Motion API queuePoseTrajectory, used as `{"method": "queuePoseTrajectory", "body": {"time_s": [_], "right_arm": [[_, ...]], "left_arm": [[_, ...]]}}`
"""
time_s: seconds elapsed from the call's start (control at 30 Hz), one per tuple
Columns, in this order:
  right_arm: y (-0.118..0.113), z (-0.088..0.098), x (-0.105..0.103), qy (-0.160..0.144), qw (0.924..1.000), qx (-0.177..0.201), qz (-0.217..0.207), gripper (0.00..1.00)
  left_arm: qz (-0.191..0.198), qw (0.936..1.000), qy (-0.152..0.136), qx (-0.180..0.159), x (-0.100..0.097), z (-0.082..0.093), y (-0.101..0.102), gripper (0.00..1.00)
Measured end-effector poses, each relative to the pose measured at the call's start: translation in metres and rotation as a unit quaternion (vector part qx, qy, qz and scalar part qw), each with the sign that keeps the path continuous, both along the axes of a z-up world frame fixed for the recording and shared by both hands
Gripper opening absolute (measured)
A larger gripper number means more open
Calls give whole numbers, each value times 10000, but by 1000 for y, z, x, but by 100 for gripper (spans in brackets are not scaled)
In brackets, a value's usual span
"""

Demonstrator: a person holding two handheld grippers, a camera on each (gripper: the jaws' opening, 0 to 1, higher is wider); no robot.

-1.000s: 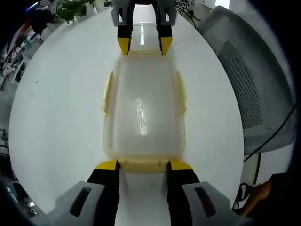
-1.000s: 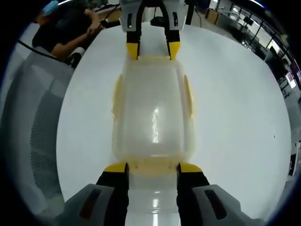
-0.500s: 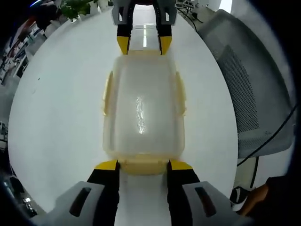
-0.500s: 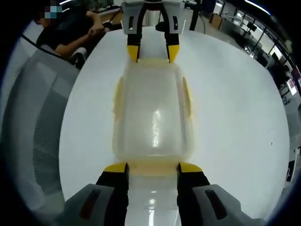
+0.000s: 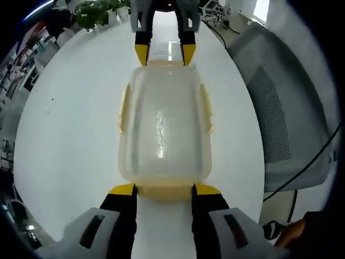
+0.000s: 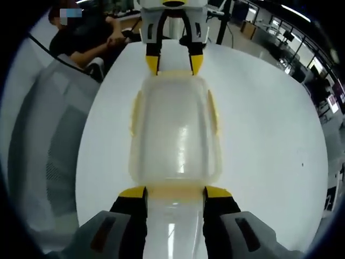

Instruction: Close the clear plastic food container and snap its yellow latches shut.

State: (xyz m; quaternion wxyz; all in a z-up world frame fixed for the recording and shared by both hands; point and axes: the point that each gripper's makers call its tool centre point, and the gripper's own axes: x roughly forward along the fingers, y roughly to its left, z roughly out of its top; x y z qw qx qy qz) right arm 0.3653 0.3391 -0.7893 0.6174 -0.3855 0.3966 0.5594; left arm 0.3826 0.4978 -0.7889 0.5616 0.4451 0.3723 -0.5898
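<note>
The left claw (image 5: 164, 190) is showing two black fingers with yellow tips, rising from grey housings with dark oval slots. The right claw (image 6: 174, 193) is looking the same: black fingers, yellow tips, grey housings.

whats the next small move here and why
Probably press both end latches in. The lid already sits on the clear container, and each hand-held gripper is at one short end: the left hand-held gripper straddles the near yellow latch, the right hand-held gripper the opposite one. The side latches appear to flare outward, likely unsnapped.
</note>
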Motion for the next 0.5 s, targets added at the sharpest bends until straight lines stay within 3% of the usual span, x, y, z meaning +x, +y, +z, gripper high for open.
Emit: {"method": "queuePoseTrajectory", "body": {"time_s": [0.5], "right_arm": [[-18,21,-6,-158,9998,-21,105,38]], "left_arm": [[9,9998,-125,-146,-8,23,-19,38]]}}
